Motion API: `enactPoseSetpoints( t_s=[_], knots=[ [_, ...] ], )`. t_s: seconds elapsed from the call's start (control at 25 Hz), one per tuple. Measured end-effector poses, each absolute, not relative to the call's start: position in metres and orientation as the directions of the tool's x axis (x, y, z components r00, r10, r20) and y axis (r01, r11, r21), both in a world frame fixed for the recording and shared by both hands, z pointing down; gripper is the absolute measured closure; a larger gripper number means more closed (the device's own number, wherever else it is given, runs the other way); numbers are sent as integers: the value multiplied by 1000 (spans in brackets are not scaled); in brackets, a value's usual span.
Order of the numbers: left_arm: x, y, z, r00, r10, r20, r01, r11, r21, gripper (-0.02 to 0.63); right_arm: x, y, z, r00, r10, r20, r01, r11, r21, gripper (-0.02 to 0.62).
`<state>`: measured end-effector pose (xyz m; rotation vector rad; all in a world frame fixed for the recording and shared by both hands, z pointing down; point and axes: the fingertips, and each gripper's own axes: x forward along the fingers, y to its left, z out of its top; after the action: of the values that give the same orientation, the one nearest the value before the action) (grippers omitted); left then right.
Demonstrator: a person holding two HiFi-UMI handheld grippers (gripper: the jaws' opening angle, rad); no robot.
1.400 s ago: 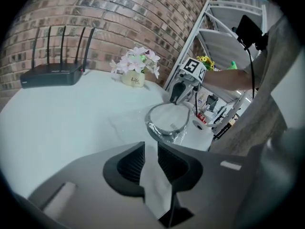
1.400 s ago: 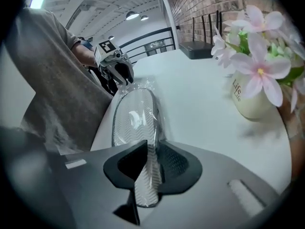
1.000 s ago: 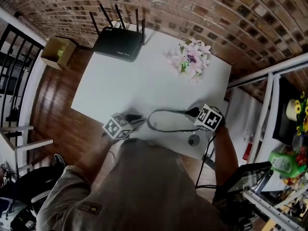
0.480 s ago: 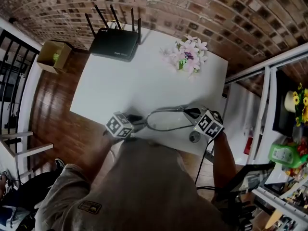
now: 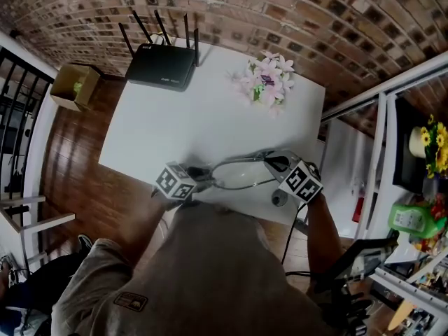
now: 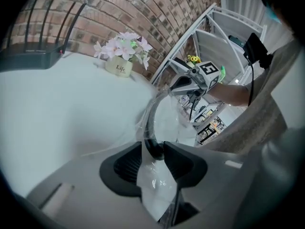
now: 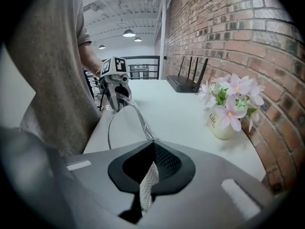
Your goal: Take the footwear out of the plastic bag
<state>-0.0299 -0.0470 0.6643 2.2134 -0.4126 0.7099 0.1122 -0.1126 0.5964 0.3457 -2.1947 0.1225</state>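
Note:
A clear plastic bag (image 5: pixel 241 175) is stretched between my two grippers above the table's near edge. A dark curved band shows through it, and I cannot make out the footwear beyond that. My left gripper (image 5: pixel 199 173) has the bag's left end and the dark band (image 6: pixel 153 149) between its pads. Its jaws have just been opening, with the pads still touching the band. My right gripper (image 5: pixel 273 161) is shut on a strip of the bag's other edge (image 7: pixel 148 175). From the right gripper view, the bag (image 7: pixel 126 128) runs across to the left gripper (image 7: pixel 119 104).
On the white table (image 5: pixel 196 117), a black router (image 5: pixel 159 65) sits at the far left and a pot of pink flowers (image 5: pixel 264 81) at the far right. A small round dark thing (image 5: pixel 281 200) lies near the right gripper. A cardboard box (image 5: pixel 73 86) stands on the floor at left.
The bag's right end has lifted a little with the right gripper. The left gripper has stayed in place at the near edge.

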Motion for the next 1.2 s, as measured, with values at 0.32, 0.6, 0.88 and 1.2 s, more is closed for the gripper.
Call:
enactPoseSetpoints(
  t_s=[0.32, 0.6, 0.88, 1.2],
  knots=[
    [-26, -52, 659, 798, -87, 596, -504, -639, 581, 511, 118, -114, 595, -538, -209, 817, -265, 962, 72, 584],
    [-39, -54, 652, 799, -61, 599, -491, -642, 590, 517, 120, -110, 603, -491, -190, 850, -208, 973, 97, 583],
    [-62, -63, 633, 802, -28, 597, -464, -658, 593, 518, 110, -103, 607, -472, -162, 867, -148, 983, 103, 583],
    [-85, -72, 615, 804, -12, 594, -449, -667, 594, 523, 98, -103, 608, -471, -163, 867, -133, 985, 114, 582]
  ],
)
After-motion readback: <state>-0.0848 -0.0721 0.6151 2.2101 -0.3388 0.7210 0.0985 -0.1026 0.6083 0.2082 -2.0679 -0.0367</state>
